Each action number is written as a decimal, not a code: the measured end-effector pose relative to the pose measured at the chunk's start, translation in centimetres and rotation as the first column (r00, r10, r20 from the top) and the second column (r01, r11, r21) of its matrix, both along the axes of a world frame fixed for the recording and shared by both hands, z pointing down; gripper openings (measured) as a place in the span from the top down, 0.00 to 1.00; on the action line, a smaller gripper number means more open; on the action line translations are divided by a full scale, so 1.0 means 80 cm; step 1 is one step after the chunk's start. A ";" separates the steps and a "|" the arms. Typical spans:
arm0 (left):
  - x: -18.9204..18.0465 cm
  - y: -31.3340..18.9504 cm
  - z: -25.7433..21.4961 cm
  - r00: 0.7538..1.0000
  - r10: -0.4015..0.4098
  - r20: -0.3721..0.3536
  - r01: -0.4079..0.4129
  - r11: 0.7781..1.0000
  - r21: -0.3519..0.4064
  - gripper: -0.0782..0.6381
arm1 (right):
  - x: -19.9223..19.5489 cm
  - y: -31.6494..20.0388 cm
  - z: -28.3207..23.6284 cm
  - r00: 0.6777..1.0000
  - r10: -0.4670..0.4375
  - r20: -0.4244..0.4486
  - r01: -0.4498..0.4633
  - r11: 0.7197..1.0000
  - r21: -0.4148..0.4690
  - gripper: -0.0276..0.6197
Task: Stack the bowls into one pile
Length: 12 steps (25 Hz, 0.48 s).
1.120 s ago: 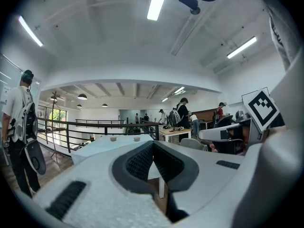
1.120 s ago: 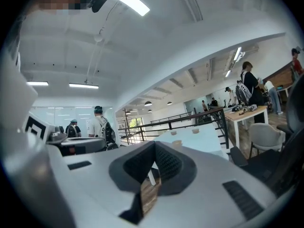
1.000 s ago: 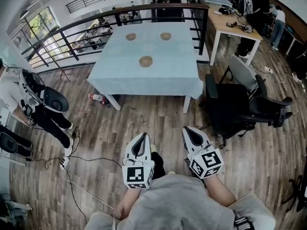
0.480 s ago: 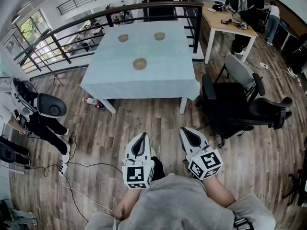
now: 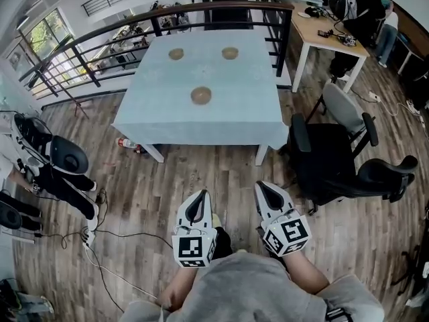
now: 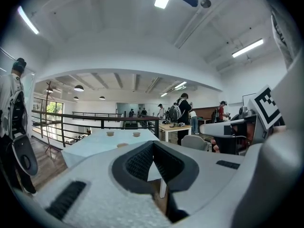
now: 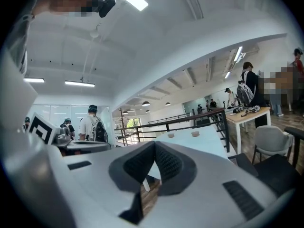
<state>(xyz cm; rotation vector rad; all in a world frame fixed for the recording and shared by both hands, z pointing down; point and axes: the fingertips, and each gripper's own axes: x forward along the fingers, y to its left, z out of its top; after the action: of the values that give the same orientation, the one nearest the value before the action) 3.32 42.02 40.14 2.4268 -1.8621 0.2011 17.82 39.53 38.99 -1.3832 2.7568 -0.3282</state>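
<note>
While three bowls [image 5: 201,96] are spread apart on the table [image 5: 241,113] — perhaps empty, too small to be judged — the left gripper [image 5: 200,196] and right gripper [image 5: 263,188] are held clenched on nothing, well short of it.

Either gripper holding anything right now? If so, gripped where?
Nothing is held. The left gripper and the right gripper both have their jaws together with nothing between them. All three bowls sit on the table, out ahead.

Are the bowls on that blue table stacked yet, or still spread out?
Spread out: the near bowl, far left bowl and far right bowl sit apart on the table.
</note>
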 end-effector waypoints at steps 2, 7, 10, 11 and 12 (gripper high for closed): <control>-0.006 -0.018 0.003 1.000 -0.003 0.001 0.003 1.000 -0.011 0.87 | -0.008 -0.019 0.005 1.000 -0.003 -0.002 0.003 1.000 -0.012 0.91; -0.023 -0.062 0.005 1.000 0.011 0.011 -0.011 0.999 -0.033 0.87 | -0.031 -0.060 0.009 1.000 -0.008 0.003 0.009 0.999 -0.038 0.91; -0.036 -0.085 0.000 1.000 0.015 0.010 -0.014 0.999 -0.037 0.87 | -0.047 -0.082 0.005 1.000 -0.012 0.003 0.012 0.999 -0.042 0.91; -0.040 -0.091 -0.001 1.000 0.015 0.009 -0.014 0.999 -0.038 0.87 | -0.052 -0.088 0.003 1.000 -0.014 0.001 0.014 0.999 -0.042 0.91; -0.043 -0.098 -0.002 1.000 0.015 0.009 -0.014 0.999 -0.039 0.87 | -0.057 -0.094 0.002 1.000 -0.015 0.000 0.015 0.999 -0.041 0.91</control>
<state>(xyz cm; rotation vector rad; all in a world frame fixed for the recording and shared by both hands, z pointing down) -0.15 34.18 40.01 2.4186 -1.8271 0.2468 13.25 32.02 39.18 -1.3716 2.7777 -0.3881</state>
